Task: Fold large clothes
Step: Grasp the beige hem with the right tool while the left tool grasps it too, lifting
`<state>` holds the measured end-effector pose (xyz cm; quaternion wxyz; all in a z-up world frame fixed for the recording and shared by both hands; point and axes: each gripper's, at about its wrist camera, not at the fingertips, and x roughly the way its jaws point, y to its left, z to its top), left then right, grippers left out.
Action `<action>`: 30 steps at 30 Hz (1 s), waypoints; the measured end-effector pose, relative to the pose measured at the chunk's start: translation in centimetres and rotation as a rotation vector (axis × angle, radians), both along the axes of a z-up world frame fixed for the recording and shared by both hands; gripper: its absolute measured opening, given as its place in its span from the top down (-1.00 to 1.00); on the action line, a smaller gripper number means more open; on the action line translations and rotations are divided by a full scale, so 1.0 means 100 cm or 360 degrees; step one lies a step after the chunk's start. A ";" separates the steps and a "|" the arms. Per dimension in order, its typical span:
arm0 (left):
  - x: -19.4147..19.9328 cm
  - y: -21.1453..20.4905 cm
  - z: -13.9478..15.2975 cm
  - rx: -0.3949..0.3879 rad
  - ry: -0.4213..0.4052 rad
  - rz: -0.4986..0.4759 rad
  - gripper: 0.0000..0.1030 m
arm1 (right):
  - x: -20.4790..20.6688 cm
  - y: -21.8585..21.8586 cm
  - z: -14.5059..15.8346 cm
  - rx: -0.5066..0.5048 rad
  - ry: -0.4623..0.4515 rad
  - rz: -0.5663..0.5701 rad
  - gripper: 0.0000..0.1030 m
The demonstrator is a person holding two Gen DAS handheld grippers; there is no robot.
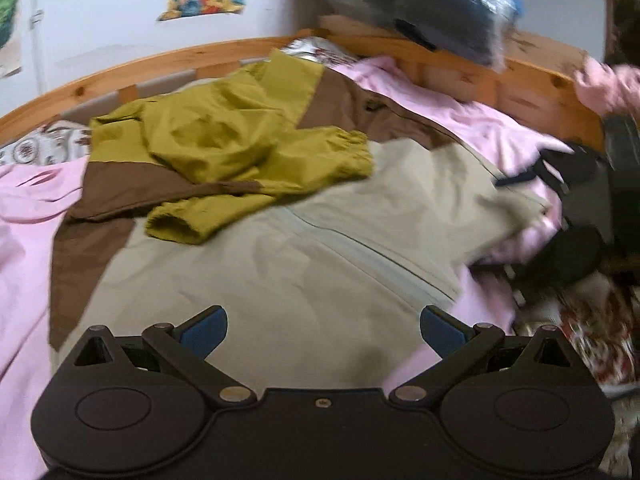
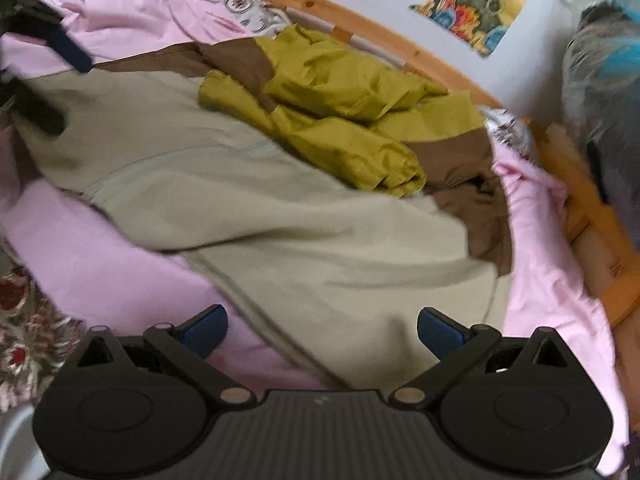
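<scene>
A large jacket (image 1: 280, 264) lies spread on the bed, with a beige body, brown shoulders and olive-yellow sleeves (image 1: 240, 152) folded in over its upper part. My left gripper (image 1: 324, 330) hovers open over the beige lower part, nothing between its blue pads. In the right wrist view the jacket (image 2: 248, 184) fills the middle. My right gripper (image 2: 322, 330) is open above the beige hem, holding nothing. The left gripper's fingers (image 2: 68, 50) show blurred at the top left by the jacket's edge. The right gripper's fingers (image 1: 560, 168) appear at the jacket's right edge, spread apart.
A pink sheet (image 1: 24, 248) covers the bed under the jacket. A wooden bed frame (image 1: 168, 56) curves along the far side against a white wall. A bulky plastic-wrapped bundle (image 1: 432, 4) sits on the frame. Floral bedding (image 2: 24, 332) lies at the near side. A pink sleeve (image 1: 608, 84) shows at right.
</scene>
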<state>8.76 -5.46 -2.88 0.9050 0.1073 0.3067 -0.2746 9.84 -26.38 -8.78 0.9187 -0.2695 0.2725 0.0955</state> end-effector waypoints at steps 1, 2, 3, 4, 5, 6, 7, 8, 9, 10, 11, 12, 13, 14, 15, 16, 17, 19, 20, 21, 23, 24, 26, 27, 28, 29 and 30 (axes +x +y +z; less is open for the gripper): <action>-0.003 -0.004 -0.002 0.0018 0.0001 -0.0022 -0.99 | 0.001 -0.003 0.002 -0.0003 -0.0029 -0.0010 -0.92; -0.005 -0.008 -0.005 0.0036 0.0002 -0.0046 -0.99 | 0.001 -0.005 0.004 0.0002 -0.0058 -0.0026 -0.76; -0.007 -0.011 -0.007 0.0051 0.0003 -0.0067 -0.99 | 0.002 -0.007 0.005 0.0007 -0.0066 -0.0043 -0.66; -0.008 -0.015 -0.009 0.0067 0.0002 -0.0087 -0.99 | 0.004 -0.010 0.006 0.0019 -0.0062 -0.0063 -0.55; -0.009 -0.018 -0.011 0.0085 0.0000 -0.0101 -0.99 | 0.004 -0.013 0.006 0.0036 -0.0057 -0.0073 -0.44; -0.010 -0.022 -0.014 0.0106 -0.0004 -0.0108 -0.99 | 0.005 -0.015 0.007 0.0057 -0.0058 -0.0076 -0.33; -0.010 -0.026 -0.016 0.0129 -0.0010 -0.0108 -0.99 | 0.006 -0.018 0.009 0.0083 -0.0060 -0.0078 0.08; -0.009 -0.028 -0.017 0.0145 -0.0015 -0.0108 -0.99 | 0.007 -0.021 0.012 0.0113 -0.0061 -0.0080 0.52; -0.008 -0.030 -0.018 0.0159 -0.0020 -0.0108 -0.99 | 0.007 -0.024 0.015 0.0157 -0.0076 -0.0090 0.65; -0.007 -0.033 -0.019 0.0176 -0.0025 -0.0101 -0.99 | 0.007 -0.027 0.020 0.0220 -0.0107 -0.0096 0.69; -0.005 -0.036 -0.020 0.0198 -0.0032 -0.0092 -0.99 | 0.004 -0.030 0.025 0.0288 -0.0140 -0.0100 0.77; -0.004 -0.038 -0.021 0.0215 -0.0037 -0.0087 -0.99 | 0.003 -0.035 0.032 0.0366 -0.0182 -0.0108 0.81; -0.003 -0.041 -0.022 0.0231 -0.0039 -0.0082 -0.99 | 0.001 -0.039 0.039 0.0425 -0.0231 -0.0123 0.85; -0.002 -0.042 -0.022 0.0243 -0.0042 -0.0078 -0.99 | -0.001 -0.043 0.044 0.0474 -0.0286 -0.0140 0.89; -0.001 -0.043 -0.022 0.0255 -0.0048 -0.0072 -0.99 | -0.003 -0.049 0.051 0.0542 -0.0340 -0.0149 0.89; 0.000 -0.044 -0.022 0.0269 -0.0055 -0.0064 -0.99 | -0.004 -0.056 0.057 0.0613 -0.0376 -0.0157 0.89; 0.001 -0.044 -0.022 0.0283 -0.0062 -0.0054 -0.99 | -0.005 -0.061 0.061 0.0667 -0.0399 -0.0164 0.89; 0.003 -0.042 -0.020 0.0299 -0.0075 -0.0019 -0.99 | -0.006 -0.069 0.066 0.0719 -0.0450 -0.0189 0.89; 0.004 -0.040 -0.019 0.0312 -0.0081 0.0005 -0.98 | -0.006 -0.072 0.068 0.0731 -0.0465 -0.0194 0.89; 0.004 -0.038 -0.018 0.0320 -0.0089 0.0029 -0.95 | -0.007 -0.074 0.069 0.0744 -0.0480 -0.0201 0.89; 0.003 -0.030 -0.016 0.0351 -0.0105 0.0080 -0.89 | -0.007 -0.076 0.071 0.0751 -0.0497 -0.0203 0.89; 0.003 -0.025 -0.015 0.0379 -0.0110 0.0113 -0.82 | -0.006 -0.077 0.071 0.0751 -0.0501 -0.0201 0.89; 0.002 -0.013 -0.014 0.0445 -0.0127 0.0195 -0.73 | -0.007 -0.077 0.071 0.0742 -0.0517 -0.0200 0.89; 0.001 -0.005 -0.013 0.0467 -0.0136 0.0232 -0.67 | -0.006 -0.077 0.071 0.0734 -0.0527 -0.0203 0.89; 0.000 0.003 -0.012 0.0488 -0.0150 0.0275 -0.63 | -0.008 -0.076 0.071 0.0726 -0.0535 -0.0208 0.89; -0.002 0.012 -0.012 0.0512 -0.0169 0.0319 -0.60 | -0.009 -0.076 0.071 0.0720 -0.0540 -0.0214 0.89; -0.004 0.021 -0.011 0.0530 -0.0183 0.0350 -0.55 | -0.009 -0.075 0.070 0.0708 -0.0540 -0.0223 0.89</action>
